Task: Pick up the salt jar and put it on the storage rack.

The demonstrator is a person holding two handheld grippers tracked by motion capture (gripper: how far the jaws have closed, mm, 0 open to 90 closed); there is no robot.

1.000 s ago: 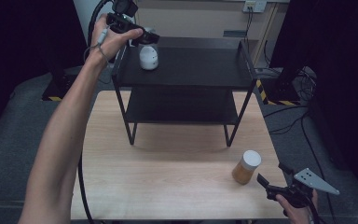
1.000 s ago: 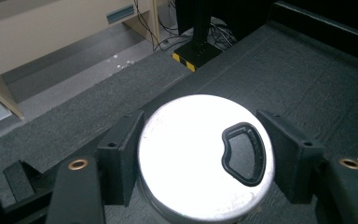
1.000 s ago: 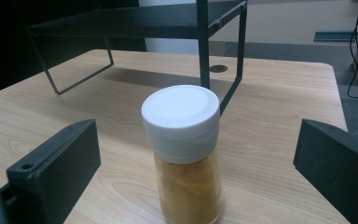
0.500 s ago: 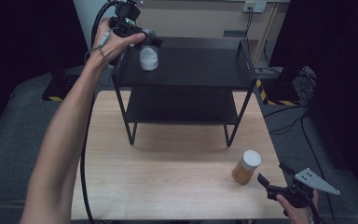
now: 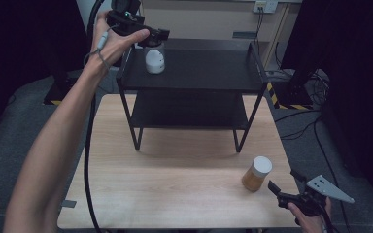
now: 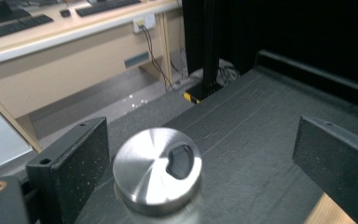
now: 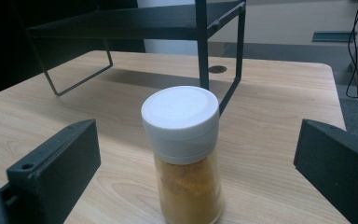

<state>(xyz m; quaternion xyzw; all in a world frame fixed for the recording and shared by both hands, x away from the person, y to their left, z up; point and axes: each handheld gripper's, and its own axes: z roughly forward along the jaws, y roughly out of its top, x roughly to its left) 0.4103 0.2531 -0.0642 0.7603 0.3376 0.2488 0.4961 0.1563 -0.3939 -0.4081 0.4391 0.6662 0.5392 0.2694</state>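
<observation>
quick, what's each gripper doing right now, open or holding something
Left gripper: open, jaws just opened, the metal-lidded shaker on the shelf between them, not gripped.
Right gripper: open, the spice jar between its jaws, untouched.

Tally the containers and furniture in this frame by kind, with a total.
White shaker with metal lid, on the rack's top shelf: 1
Spice jar with white cap, on the table: 1
Black two-shelf rack: 1
Wooden table: 1
Total: 4
</observation>
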